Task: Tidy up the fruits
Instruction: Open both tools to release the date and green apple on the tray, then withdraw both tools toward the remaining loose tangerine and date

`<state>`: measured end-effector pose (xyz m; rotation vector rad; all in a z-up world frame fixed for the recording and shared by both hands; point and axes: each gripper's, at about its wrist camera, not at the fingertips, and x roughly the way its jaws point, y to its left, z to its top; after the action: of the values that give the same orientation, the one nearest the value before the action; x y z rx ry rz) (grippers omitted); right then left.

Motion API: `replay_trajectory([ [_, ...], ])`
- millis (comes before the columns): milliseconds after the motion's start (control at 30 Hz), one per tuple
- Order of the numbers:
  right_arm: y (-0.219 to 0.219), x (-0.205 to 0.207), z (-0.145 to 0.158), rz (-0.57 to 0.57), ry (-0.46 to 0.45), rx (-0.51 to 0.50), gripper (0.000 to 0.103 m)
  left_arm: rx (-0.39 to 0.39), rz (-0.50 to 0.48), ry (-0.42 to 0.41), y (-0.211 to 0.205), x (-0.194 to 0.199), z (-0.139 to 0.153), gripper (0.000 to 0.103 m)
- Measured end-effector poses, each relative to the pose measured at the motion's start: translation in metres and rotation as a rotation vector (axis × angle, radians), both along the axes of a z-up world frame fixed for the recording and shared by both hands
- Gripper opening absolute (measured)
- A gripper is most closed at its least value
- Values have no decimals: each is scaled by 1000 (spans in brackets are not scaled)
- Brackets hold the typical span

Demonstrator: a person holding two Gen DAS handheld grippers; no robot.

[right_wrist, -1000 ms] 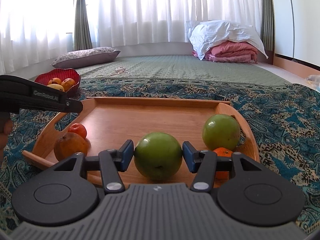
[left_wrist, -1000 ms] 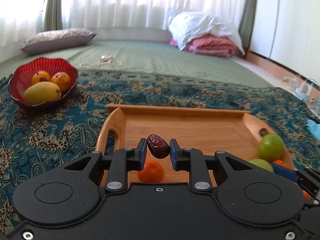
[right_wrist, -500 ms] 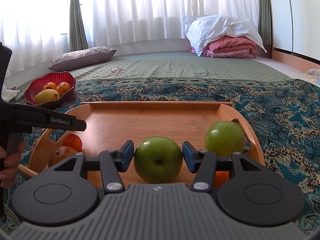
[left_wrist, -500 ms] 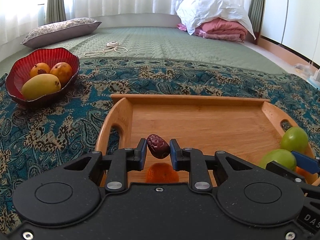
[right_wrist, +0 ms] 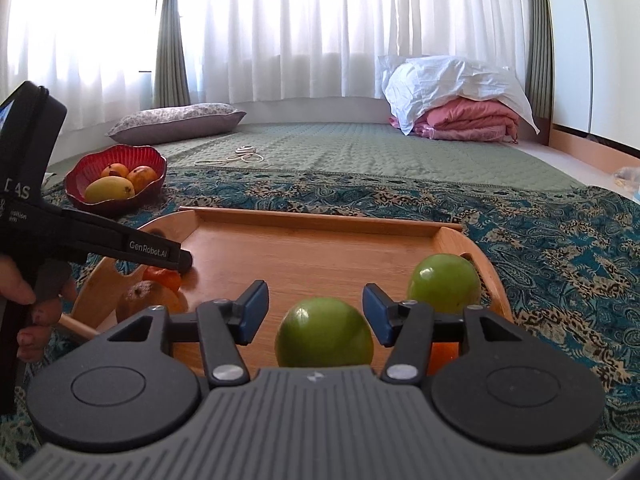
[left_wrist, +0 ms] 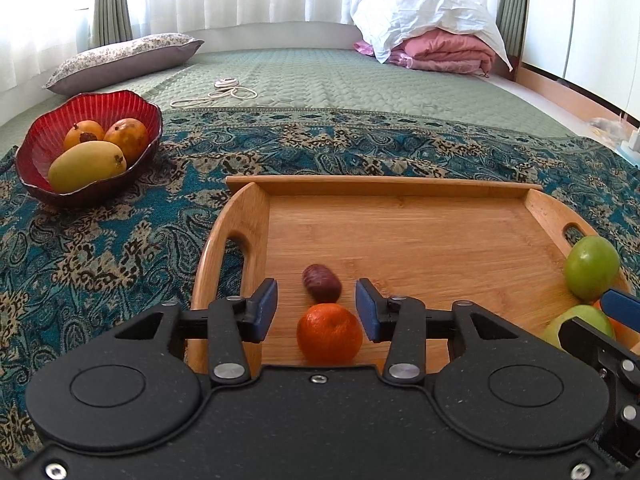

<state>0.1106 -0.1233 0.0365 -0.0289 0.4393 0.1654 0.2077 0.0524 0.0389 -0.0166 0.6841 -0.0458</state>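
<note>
Date (left_wrist: 321, 288) on wooden tray (left_wrist: 400, 236), beside small orange (left_wrist: 329, 333)

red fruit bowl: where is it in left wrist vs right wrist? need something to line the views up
Left wrist: red bowl at upper left, on the patterned cloth, left of the wooden tray.
Right wrist: red bowl at mid left, beyond the tray's far-left corner.
Shared landmark: the white and pink bedding pile at upper right.

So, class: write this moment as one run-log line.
left gripper: open, date released on tray | right gripper: open, green apple released
</note>
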Motion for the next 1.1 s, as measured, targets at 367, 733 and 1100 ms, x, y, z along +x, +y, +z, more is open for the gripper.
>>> replay_trajectory([
  [367, 3, -33, 1, 34, -66, -67, 88, -36, -18, -73, 4, -45, 18, 70],
  [733, -8, -58, -5, 18, -73, -63, 91, -60, -34, -143, -2, -106, 26, 82],
  [1100, -28, -77, -16, -39, -65, -79, 97, -57, -54, -131, -18, -149, 10, 87],
])
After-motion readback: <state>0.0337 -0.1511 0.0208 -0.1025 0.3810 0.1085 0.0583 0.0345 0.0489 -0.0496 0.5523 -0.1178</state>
